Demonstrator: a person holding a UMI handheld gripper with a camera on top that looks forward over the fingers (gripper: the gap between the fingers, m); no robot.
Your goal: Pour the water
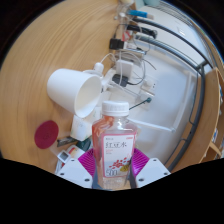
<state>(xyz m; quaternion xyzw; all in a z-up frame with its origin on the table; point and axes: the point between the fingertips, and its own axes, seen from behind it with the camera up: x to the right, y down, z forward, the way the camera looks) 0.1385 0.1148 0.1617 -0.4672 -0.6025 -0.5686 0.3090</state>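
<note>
Round wooden tabletop (40, 45), light grain, seen from the gripper's camera. Farthest left, a small magenta disc-like object (46, 134) lies flat on the wood near the table's near edge; what it is cannot be told. Just right of it, a white paper cup (73, 90) lies tipped on its side on the tabletop, mouth turned toward the bottle, inside pale. Touching or just below the cup's mouth sits a small white piece (82, 127), shape unclear. Next, centre: a clear plastic bottle (113, 148) with a white cap, upright, pink-and-white label with red print, liquid showing pink-orange through the plastic. Bottle stands between the two fingers of the gripper (113, 172); the magenta pads (88, 161) sit tight against its lower sides, left and right, no gap visible at either side, so the claw is pinching the bottle. The bottle's cap reaches up level with the cup's mouth and overlaps it in view; contact between them cannot be told. Right of the bottle, the table's far-right edge curves away, and beyond it stands a white metal frame (170, 90) with dark cables and clips hanging on it. At the far end of that frame, small coloured items, too small to tell.
</note>
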